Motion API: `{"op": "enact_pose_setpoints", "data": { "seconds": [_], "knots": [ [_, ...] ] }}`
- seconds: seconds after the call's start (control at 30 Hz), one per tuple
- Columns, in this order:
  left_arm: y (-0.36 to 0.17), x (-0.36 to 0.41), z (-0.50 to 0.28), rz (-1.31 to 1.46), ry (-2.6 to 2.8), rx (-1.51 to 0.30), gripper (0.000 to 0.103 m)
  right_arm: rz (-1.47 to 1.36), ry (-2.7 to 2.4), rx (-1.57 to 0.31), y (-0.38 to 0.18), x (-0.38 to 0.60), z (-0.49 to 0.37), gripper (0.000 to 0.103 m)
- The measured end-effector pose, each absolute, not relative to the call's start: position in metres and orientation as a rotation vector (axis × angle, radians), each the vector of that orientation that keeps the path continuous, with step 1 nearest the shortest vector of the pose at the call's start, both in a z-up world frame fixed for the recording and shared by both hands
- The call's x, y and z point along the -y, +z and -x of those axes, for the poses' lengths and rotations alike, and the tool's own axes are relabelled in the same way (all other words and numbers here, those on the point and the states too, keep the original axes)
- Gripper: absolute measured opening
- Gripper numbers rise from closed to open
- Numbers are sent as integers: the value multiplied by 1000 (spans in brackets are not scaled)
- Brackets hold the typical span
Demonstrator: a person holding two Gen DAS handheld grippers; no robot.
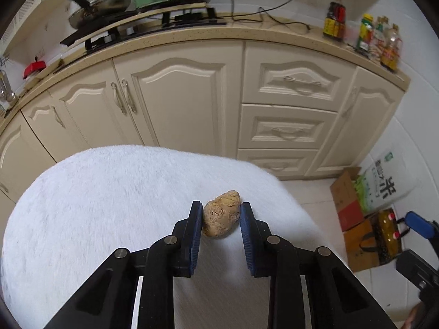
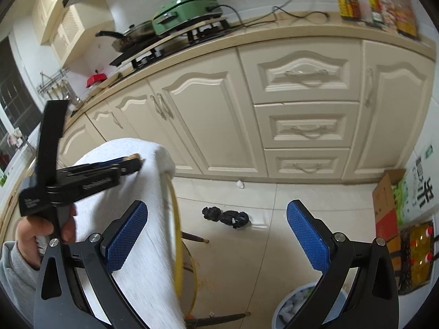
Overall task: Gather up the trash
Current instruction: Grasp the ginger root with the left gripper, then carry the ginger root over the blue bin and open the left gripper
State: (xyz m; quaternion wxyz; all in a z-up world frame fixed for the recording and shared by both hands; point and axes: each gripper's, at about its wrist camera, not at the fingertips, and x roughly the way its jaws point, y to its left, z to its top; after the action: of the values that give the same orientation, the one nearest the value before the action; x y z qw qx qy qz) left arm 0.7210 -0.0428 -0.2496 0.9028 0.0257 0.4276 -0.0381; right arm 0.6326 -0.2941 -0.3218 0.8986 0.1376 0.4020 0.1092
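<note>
The left tongs (image 1: 221,213) pinch a crumpled tan paper wad (image 1: 221,213) resting on the round table covered in white fluffy cloth (image 1: 96,205). The right tongs (image 2: 216,219) stand spread wide over the pale tiled floor (image 2: 274,208), where black crumpled scraps (image 2: 225,216) lie ahead of them. Beyond both stand cream kitchen cabinets (image 1: 178,104).

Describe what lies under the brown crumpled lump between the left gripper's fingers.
The brown lump rests on a white fluffy cover. The right wrist view shows that cover draped over a stool with a yellow rim. The seat under the cover is hidden.
</note>
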Motion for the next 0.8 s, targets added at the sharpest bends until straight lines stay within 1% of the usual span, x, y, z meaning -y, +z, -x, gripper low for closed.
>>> {"op": "enact_pose_setpoints", "data": {
  "seconds": [0.2,0.37,0.5,0.6,0.67,0.8],
  "knots": [
    [-214,140,-639,-142,-208,-857,23,-354,141,-837,-338,351,-573,103],
    [-219,223,-602,-134,-349,-934,23,-395,1,-857,-365,413,-513,103],
    [-252,276,-591,-113,-379,-1007,24,-416,-125,-924,-409,457,-471,103],
    [-295,307,-588,-141,-358,-1060,24,-454,-197,-988,-454,484,-448,103],
    [-337,326,-586,-158,-366,-1116,24,-465,-237,-1034,-486,494,-440,103],
    [-417,350,-610,-216,-333,-1207,24,-487,-292,-1138,-563,506,-432,103]
  ]
}}
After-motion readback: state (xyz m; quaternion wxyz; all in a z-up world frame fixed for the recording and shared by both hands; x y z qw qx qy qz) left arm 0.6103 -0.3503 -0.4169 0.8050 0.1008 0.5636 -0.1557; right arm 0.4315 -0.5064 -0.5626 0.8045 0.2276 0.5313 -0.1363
